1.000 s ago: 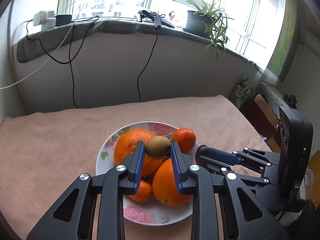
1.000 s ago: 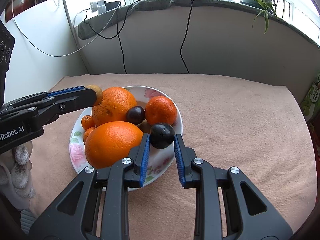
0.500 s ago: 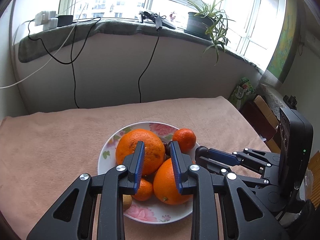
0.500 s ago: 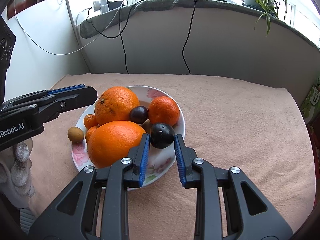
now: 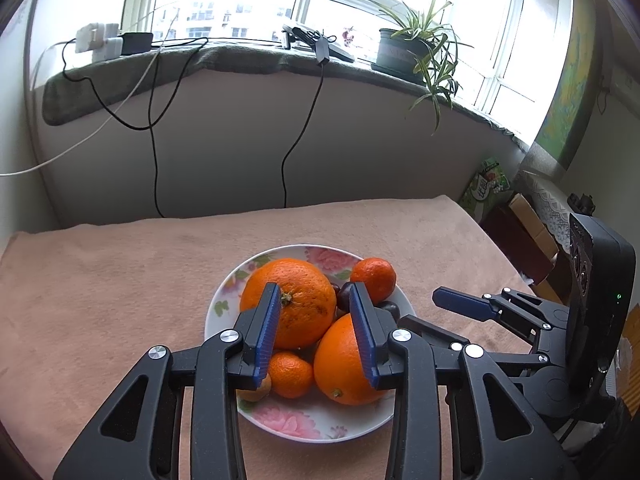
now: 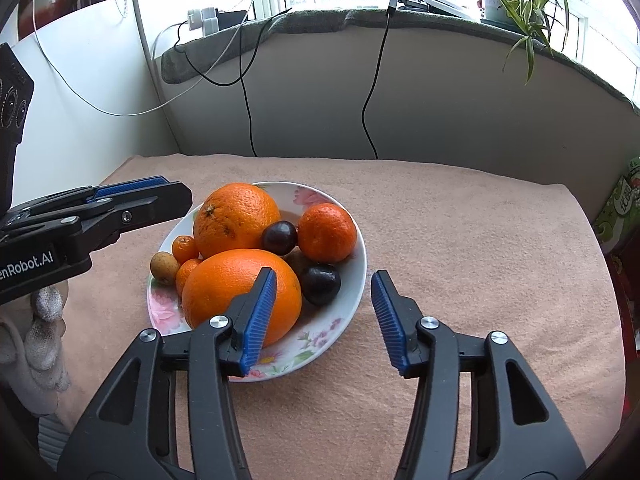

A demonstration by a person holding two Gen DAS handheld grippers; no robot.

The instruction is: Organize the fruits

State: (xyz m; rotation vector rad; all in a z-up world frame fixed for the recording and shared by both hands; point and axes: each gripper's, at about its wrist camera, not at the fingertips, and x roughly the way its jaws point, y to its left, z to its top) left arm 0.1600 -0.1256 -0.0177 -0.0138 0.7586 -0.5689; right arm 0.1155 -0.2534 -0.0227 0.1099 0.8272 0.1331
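A flowered white plate [image 6: 352, 280] [image 5: 304, 424] on the pink cloth holds two big oranges [image 6: 236, 220] [image 6: 228, 284], a tangerine [image 6: 327, 232], small mandarins [image 6: 185, 249], two dark plums [image 6: 280, 237] [image 6: 321, 278] and a brown kiwi [image 6: 164, 267] at its left rim. My left gripper [image 5: 314, 334] is open and empty above the plate. My right gripper [image 6: 324, 320] is open and empty just in front of the plate; the near plum lies on the plate beyond its fingers.
The pink cloth [image 6: 460, 240] covers the table up to a grey wall with hanging cables [image 6: 368, 104]. A potted plant [image 5: 404, 48] stands on the sill. Boxes and a green packet [image 5: 490, 184] stand past the table's right edge.
My left gripper let go of the kiwi, which now lies at the plate's left rim. My right gripper opened and released the dark plum onto the plate.
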